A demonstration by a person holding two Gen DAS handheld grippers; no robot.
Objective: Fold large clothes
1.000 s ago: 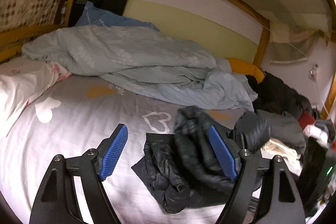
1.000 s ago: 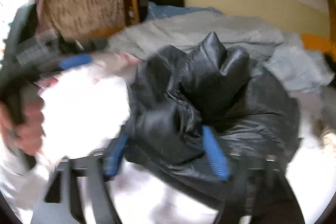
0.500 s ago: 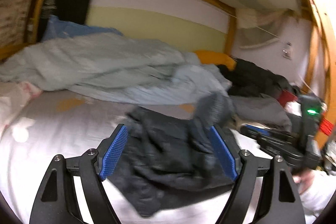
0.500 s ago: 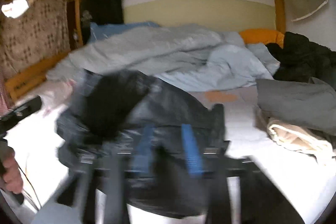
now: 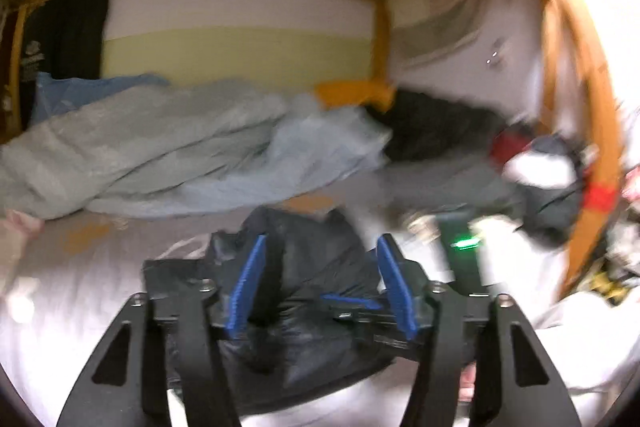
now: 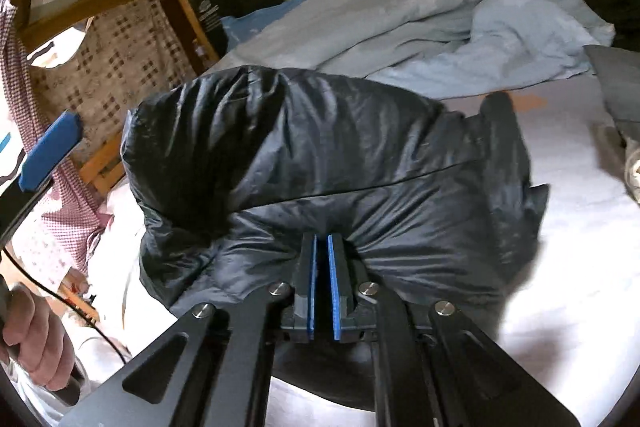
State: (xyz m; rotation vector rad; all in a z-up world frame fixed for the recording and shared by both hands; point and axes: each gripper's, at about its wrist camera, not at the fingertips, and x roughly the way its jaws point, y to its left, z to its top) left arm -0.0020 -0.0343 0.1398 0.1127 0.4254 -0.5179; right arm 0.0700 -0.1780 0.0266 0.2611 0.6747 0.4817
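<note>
A black puffy jacket [image 6: 340, 155] lies bunched on the white bed sheet [image 6: 580, 227]. My right gripper [image 6: 323, 259] is shut on the jacket's near edge, blue pads pressed close together with fabric pinched between them. In the left wrist view the jacket [image 5: 308, 259] sits between the blue pads of my left gripper [image 5: 320, 287], which stands open around a fold of it. The right gripper's body with a green light [image 5: 464, 247] shows at the right of that view. The left gripper's blue pad [image 6: 52, 147] shows at the left edge of the right wrist view.
A crumpled light blue duvet [image 5: 180, 155] lies across the back of the bed. Dark and grey clothes [image 5: 440, 131] are heaped at the right. A wooden bed frame [image 5: 592, 147] rises at the right. A chequered cloth [image 6: 120, 67] hangs at the left.
The right gripper has closed fully on the jacket's edge. The left gripper has narrowed and moved in over the jacket, with the view swinging right.
</note>
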